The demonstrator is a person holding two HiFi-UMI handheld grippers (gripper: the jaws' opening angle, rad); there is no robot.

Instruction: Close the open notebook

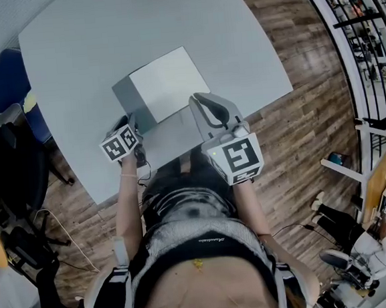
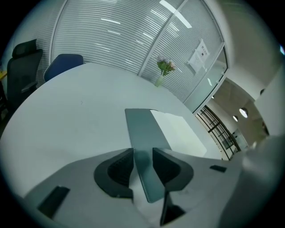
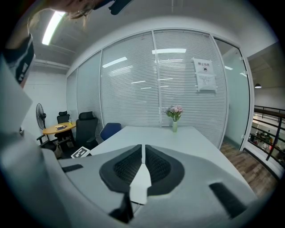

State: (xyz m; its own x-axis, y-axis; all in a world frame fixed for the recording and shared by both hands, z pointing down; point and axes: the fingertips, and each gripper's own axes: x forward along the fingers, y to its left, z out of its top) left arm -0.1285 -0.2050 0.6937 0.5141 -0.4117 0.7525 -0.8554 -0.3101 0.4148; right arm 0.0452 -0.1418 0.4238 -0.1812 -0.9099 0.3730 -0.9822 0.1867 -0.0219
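Since the notebook (image 1: pixel 167 85), open on the table (image 1: pixel 103 44) close to the person, looks light with a stiff grey cover (image 2: pixel 144 133), that cover's free edge seems the place to hold. The left tongs (image 2: pixel 142 153) straddle it unclenched; the right tongs (image 3: pixel 143 149) are clenched, empty. The table looks slick; blinds (image 3: pixel 133 89) wall the office.

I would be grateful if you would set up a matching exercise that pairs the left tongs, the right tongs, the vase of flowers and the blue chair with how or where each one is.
Things:
1. left tongs
2. right tongs
3. vase of flowers
4. blue chair

States or places:
A. closed, with nothing between them
B. standing at the far end of the table
C. on the floor beside the table
D. apart, with the notebook cover between them

Pairs: 1-D, 2-A, 3-B, 4-C
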